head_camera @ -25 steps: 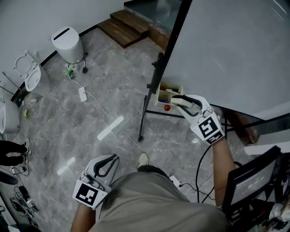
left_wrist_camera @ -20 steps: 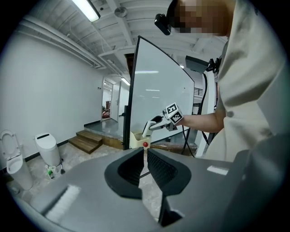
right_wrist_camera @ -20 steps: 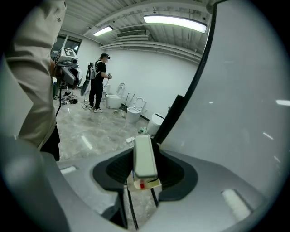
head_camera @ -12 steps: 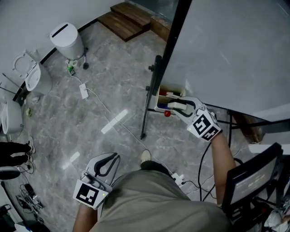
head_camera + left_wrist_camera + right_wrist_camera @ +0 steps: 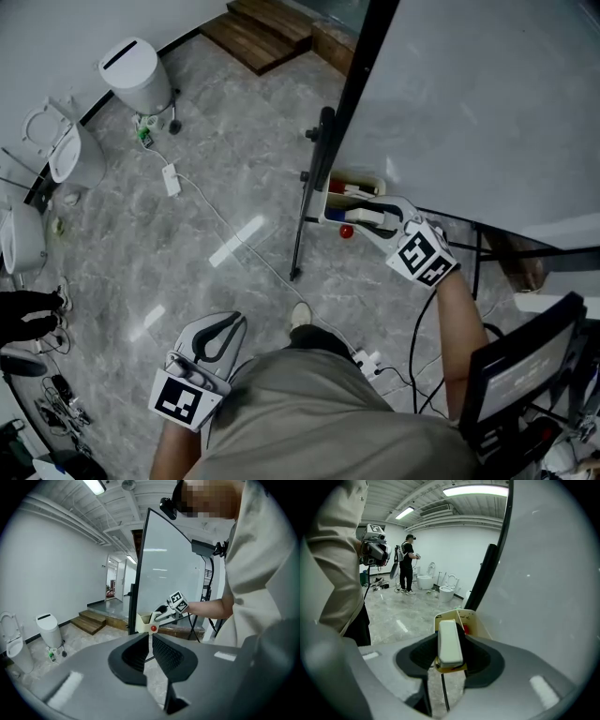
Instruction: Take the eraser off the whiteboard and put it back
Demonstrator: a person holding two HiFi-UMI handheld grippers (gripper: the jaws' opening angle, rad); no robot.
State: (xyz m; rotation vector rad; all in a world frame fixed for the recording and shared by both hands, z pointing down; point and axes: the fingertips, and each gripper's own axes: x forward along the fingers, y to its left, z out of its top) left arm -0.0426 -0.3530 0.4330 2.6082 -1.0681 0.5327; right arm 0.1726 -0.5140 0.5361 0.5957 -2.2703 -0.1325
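While the head view shows the right hand-held gripper [image 5: 364, 216] at the tray [image 5: 367, 178] below the whiteboard [image 5: 487, 103], the left hand-held gripper [image 5: 232, 323] hangs low by the person's hip. Left gripper view: its jaws meet, empty. Right gripper view: jaws clamp the eraser [image 5: 449, 641] just above the tray.

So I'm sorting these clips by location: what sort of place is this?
Probably a bare indoor test space or showroom rather than a home: a large whiteboard on a stand, several toilets standing along the wall, and a wide polished stone-look floor.
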